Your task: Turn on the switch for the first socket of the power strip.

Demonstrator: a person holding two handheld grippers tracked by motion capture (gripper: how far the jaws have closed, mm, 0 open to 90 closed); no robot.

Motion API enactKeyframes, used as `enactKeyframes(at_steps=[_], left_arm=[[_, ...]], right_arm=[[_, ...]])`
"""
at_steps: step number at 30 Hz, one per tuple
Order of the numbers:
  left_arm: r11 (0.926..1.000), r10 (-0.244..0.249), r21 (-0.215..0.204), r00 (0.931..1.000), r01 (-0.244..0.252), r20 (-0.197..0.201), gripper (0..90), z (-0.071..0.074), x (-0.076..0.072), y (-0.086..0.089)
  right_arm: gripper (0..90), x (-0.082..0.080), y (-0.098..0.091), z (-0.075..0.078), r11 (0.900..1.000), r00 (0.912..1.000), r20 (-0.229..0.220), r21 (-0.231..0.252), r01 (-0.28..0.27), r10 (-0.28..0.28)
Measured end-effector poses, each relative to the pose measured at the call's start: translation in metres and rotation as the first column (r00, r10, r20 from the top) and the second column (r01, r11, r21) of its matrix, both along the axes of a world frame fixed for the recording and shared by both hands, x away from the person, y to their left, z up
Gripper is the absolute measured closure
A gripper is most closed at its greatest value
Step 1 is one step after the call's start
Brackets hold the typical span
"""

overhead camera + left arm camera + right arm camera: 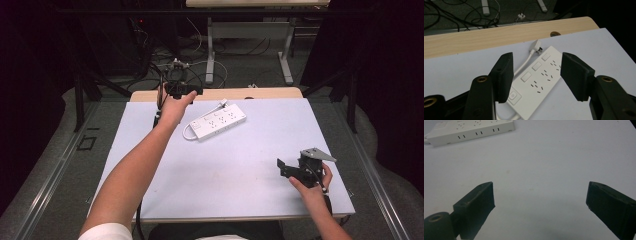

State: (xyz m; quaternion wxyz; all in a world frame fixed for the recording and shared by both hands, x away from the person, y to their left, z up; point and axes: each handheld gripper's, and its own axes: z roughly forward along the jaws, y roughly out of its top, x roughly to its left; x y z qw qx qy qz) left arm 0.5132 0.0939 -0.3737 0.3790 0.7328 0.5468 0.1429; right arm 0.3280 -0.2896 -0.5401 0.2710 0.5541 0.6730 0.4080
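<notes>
We hold the left gripper (536, 75) above the far left part of the table (240, 170), its jaws standing apart with nothing pressed between them; the power strip (536, 80) shows in the gap but lies below, untouched. From this gripper the strip lies just ahead and down, toward the table's middle. Its long axis runs diagonally: the switch end sits nearest the jaws, and the far end points toward the table's back edge, where the white plug (537, 46) rests on its cord (524, 65). We judge that the jaws, set roughly across the strip's width, need only descend to span it. The right gripper (290, 167) rests near the front right corner, jaws wide apart and empty, well apart from the power strip (217, 121); the left hand (172, 107) is clearly the nearer one.
</notes>
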Motion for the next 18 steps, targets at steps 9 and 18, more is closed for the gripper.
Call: enactKeyframes(at_steps=[9,18], left_arm=[[0.9995,0.031,-0.002,0.9993,-0.031,-0.022,49.0,-0.006,0.015,-0.004],[0.9978,0.065,-0.006,0.9963,-0.066,-0.055,54.0,-0.02,0.029,-0.006]], right_arm=[[7.5,0.001,-0.002,-0.003,1.0,1.0,0.003,-0.003,-0.003,0.003],[7.8,0.002,-0.003,-0.004,0.9999,1.0,0.0,0.005,0.009,-0.009]])
